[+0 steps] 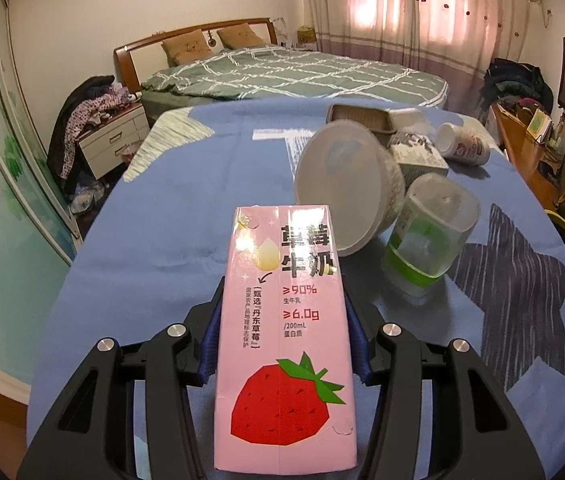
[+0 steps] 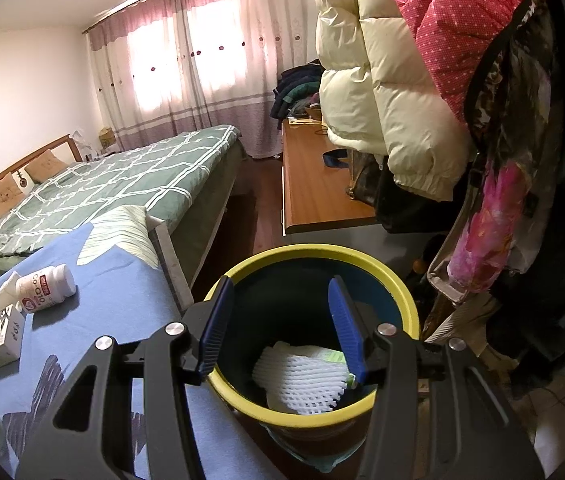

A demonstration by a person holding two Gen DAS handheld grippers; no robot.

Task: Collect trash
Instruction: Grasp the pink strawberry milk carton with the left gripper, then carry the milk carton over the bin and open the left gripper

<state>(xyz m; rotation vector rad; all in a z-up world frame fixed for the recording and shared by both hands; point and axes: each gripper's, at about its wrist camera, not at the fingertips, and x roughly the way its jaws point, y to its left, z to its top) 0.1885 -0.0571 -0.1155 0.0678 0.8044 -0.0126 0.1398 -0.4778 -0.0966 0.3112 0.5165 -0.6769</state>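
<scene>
Blue-clothed tabletop (image 1: pixel 170 208) still carries tubs, boxes and a bottle at your one o'clock. Your left tongs (image 1: pixel 284 334) are clenched on the milk carton (image 1: pixel 286 340); right tongs (image 2: pixel 278 328) hang released over the bin (image 2: pixel 398 288), which holds foam netting (image 2: pixel 302 380). Most remains.

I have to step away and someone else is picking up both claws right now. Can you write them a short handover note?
Left claw: shut on the pink strawberry milk carton, held above the blue cloth.
Right claw: open, empty, poised over the yellow-rimmed bin beside the table.
Done: white foam netting and some green-printed packaging already lie in the bin.
Left: bin the carton, then clear the cloth: clear tub, green-labelled cup, white pill bottle, small box, brown tray.
</scene>
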